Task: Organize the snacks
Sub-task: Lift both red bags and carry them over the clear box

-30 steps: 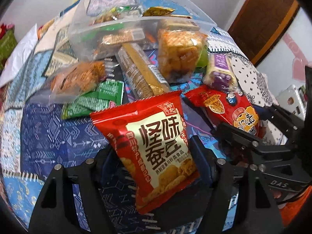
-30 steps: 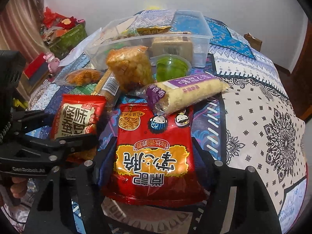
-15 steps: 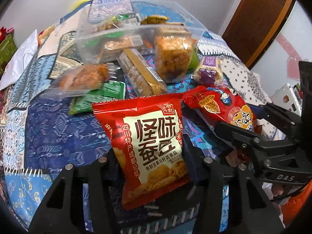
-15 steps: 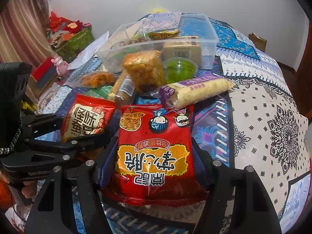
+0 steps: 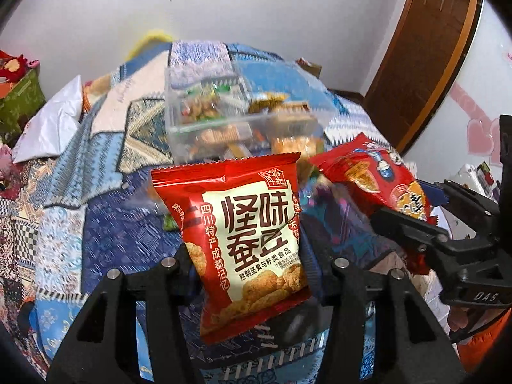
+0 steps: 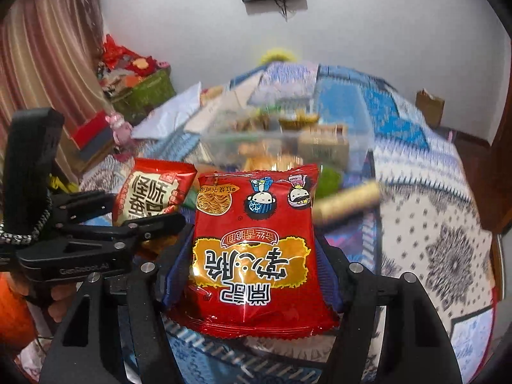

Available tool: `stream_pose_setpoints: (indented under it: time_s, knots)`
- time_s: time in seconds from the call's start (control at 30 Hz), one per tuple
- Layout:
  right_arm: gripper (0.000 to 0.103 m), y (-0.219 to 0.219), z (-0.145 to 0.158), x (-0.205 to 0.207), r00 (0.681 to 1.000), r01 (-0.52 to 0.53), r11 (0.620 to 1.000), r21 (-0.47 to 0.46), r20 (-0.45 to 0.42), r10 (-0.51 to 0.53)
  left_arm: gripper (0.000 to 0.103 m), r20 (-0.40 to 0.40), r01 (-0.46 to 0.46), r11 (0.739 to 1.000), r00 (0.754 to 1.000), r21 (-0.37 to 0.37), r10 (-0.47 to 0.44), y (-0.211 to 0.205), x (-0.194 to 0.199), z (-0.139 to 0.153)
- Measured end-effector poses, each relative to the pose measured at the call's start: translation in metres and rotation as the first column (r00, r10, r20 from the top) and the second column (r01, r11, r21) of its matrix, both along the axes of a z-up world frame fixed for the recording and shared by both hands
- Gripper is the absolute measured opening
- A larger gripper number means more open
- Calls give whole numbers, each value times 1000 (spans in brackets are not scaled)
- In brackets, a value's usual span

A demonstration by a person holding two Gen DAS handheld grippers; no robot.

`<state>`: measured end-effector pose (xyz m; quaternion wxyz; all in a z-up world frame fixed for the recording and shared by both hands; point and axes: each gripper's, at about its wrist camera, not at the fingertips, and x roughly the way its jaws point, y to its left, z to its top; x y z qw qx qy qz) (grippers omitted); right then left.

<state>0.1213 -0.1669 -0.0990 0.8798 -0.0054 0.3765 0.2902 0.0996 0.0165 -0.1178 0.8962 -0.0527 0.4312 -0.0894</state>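
My left gripper (image 5: 246, 256) is shut on a red bean-snack bag (image 5: 243, 224) with a cream label, held up off the patterned cloth. The same bag (image 6: 150, 198) and gripper (image 6: 128, 220) show at the left of the right wrist view. My right gripper (image 6: 252, 256) is shut on a red noodle-snack bag (image 6: 256, 249) with cartoon faces, also lifted; that bag (image 5: 377, 176) and gripper (image 5: 422, 220) appear at the right of the left wrist view. A clear plastic box (image 5: 236, 121) (image 6: 288, 140) holding several snacks stands beyond both bags.
More snacks lie on the cloth before the box, among them a long roll (image 6: 348, 203) and a green cup (image 6: 329, 179). A white bag (image 5: 54, 121) lies at the table's left. A brown door (image 5: 425, 54) is at the right, and a green box (image 6: 144, 92) of clutter by the curtain.
Both grippers have risen with their bags, lifting them off the cloth. The left jaws closed tighter on the bean-snack bag. The box and loose snacks now sit lower and farther behind the bags.
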Motion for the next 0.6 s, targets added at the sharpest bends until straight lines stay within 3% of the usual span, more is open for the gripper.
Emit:
stream_pose_setpoints:
  time_s: [0.27, 0.6]
  knots:
    - [65, -7, 17, 23, 997, 58, 998, 8, 54, -59, 52, 75, -35, 999, 997, -3, 35, 11, 16, 29]
    - [65, -13, 39, 68, 988, 109, 993, 40, 106, -113, 52, 129, -57, 998, 990, -5, 57, 16, 68, 50]
